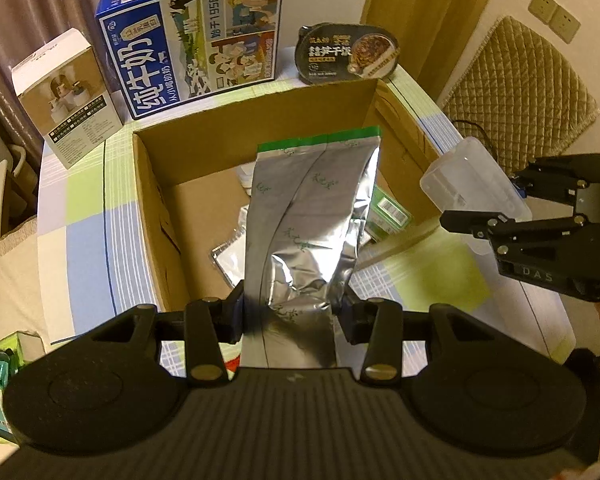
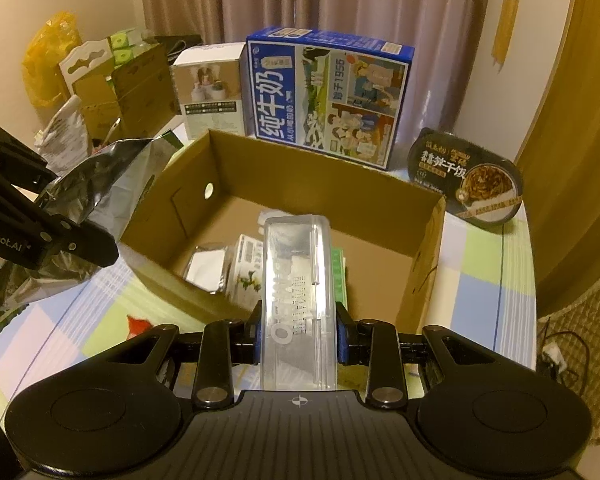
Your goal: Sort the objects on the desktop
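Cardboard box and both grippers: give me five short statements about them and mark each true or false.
1. The left gripper holds a silver foil pouch. True.
2. The right gripper is empty. False: it is shut on a clear plastic case.
3. The cardboard box already has items inside. True.
4. The blue milk carton lies inside the box. False: it stands behind the box on the table.
5. The black meal bowl sits outside the box. True.
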Demonstrator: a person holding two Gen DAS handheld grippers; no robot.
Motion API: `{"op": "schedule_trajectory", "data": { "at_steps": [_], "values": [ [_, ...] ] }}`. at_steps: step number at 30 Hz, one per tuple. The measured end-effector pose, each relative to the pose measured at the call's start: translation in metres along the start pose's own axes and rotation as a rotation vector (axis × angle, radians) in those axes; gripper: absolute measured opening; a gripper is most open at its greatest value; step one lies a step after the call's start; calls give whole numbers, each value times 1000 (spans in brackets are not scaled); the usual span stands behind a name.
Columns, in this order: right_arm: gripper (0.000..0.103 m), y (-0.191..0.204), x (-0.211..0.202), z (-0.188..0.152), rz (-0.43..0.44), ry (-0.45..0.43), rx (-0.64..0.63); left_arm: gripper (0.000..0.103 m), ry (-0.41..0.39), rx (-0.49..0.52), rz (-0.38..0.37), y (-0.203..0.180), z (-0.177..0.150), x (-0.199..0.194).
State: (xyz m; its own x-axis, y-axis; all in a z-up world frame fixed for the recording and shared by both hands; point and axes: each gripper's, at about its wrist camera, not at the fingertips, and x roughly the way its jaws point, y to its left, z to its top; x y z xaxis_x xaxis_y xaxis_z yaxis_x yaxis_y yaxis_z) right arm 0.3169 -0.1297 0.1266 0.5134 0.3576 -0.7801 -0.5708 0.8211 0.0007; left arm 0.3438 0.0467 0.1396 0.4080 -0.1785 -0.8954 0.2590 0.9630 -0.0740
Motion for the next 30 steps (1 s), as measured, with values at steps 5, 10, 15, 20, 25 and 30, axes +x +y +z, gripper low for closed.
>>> {"op": "schedule_trajectory", "data": {
  "at_steps": [5, 10, 15, 20, 25, 30],
  "values": [
    [29, -5, 12, 8, -1, 5, 11, 39, -1, -26, -2, 10, 15, 9],
    [29, -10, 24, 16, 2, 12, 17, 39, 6, -24, 4, 13, 29, 20],
    [29, -11, 36, 24, 5, 17, 22, 39, 11, -27, 8, 16, 41, 31],
    [29, -13, 47, 32, 8, 22, 31, 39, 13, -39, 17, 23, 51, 41],
    [29, -16, 58, 36, 12, 29, 39, 39, 16, -54, 28, 33, 60, 49],
    [29, -20, 66, 38, 13, 36, 48, 39, 14, -74, 37, 41, 66, 55]
  ]
}}
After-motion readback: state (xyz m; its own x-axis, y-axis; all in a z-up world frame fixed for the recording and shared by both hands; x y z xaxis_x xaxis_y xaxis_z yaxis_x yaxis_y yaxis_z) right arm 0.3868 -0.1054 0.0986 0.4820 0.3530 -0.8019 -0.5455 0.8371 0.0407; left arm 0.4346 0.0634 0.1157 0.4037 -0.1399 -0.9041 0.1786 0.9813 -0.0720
